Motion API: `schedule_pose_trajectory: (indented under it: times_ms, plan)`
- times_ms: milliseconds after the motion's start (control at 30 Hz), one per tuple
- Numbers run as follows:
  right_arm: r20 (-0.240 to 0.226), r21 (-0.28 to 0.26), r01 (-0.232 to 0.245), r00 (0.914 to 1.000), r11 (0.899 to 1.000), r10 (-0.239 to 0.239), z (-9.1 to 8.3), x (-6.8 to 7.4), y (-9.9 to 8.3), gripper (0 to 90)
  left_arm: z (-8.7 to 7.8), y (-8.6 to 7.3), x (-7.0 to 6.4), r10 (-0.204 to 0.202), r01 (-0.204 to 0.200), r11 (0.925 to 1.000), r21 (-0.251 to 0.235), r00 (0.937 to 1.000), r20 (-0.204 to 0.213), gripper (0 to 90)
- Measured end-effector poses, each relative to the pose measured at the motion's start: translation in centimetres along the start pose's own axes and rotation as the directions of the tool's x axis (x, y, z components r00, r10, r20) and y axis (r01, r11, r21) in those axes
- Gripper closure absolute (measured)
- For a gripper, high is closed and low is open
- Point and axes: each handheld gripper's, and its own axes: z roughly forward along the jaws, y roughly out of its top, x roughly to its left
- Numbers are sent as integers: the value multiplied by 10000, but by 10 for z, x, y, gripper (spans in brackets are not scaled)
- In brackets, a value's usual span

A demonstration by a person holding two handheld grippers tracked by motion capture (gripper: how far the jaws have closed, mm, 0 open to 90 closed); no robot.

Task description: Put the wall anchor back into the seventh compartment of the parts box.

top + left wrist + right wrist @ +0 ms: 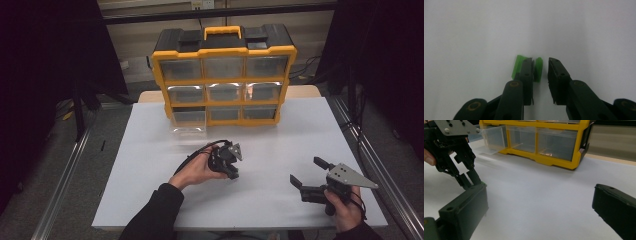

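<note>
Lying flat on the white table (150, 165), a small green piece (538, 65) sits at the tips of the left gripper (541, 68), near the middle of the tabletop, well in front of the yellow drawer cabinet (223, 75). It looks like thin, light plastic: stiff enough to pinch, but probably slick and apt to skid or flip on the smooth surface. Its exact shape is hard to tell, since the left jaw covers part of it. That jaw stands on or across the piece and the other jaw stands just to its right, with a narrow gap between; the claw is slightly open and has nothing clamped yet. Taking it across its short sides, low by the table, seems safest.

To the right and nearer, the right gripper (307, 176) is held above the table, wide open and empty. The cabinet's bottom-left clear drawer (188, 126) stands pulled out.
</note>
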Motion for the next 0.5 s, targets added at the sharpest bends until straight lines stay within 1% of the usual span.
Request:
schedule_pose_trajectory:
  times_ms: [67, 133, 167, 200, 333, 367, 400, 433, 467, 500]
  plan:
    - [0, 0, -4, 10000, 10000, 4, 0, 0, 0, 0, 1, 0, -1, 14, -14, 10000, -46, 10000, -78, 761]
    - [-2, 0, 4, 10000, 10000, -4, 0, 0, 0, 0, 2, 2, -4, -22, 21, 10000, -47, 9998, -175, 822]
    - [-13, 33, -1, 10000, 10000, 1, 0, 0, 0, 0, 2, 2, -4, 127, -127, 9999, 5, 9997, -194, 834]
    - [-13, 34, -4, 10000, 10000, 4, 0, 0, 0, 0, 1, 2, -5, 128, -126, 9999, 54, 9997, -221, 838]
    - [7, -10, -1, 10000, 10000, 1, 0, 0, 0, 0, 1, 1, -3, -72, 72, 10000, -4, 9999, -113, 839]
    - [8, -14, 1, 10000, 10000, -1, 0, 0, 0, 0, 2, 1, -4, -136, 135, 9999, -90, 9998, -164, 840]
    - [14, -1, -17, 10000, 10000, 17, 0, 0, 0, 0, 3, 1, -6, -440, 433, 9985, -320, 9989, -187, 841]
    - [-1, 11, -50, 10000, 10000, 50, 0, -1, 0, 0, 2, 1, -4, -159, 156, 9998, -149, 9997, -194, 842]
    - [-8, 18, -70, 10000, 10000, 70, 0, -1, 0, 0, 3, 0, -4, -451, 444, 9981, -418, 9988, -169, 843]
    - [2, 6, -56, 10000, 10000, 56, 0, -1, 0, 0, 3, 0, -4, -525, 521, 9976, -455, 9986, -66, 844]
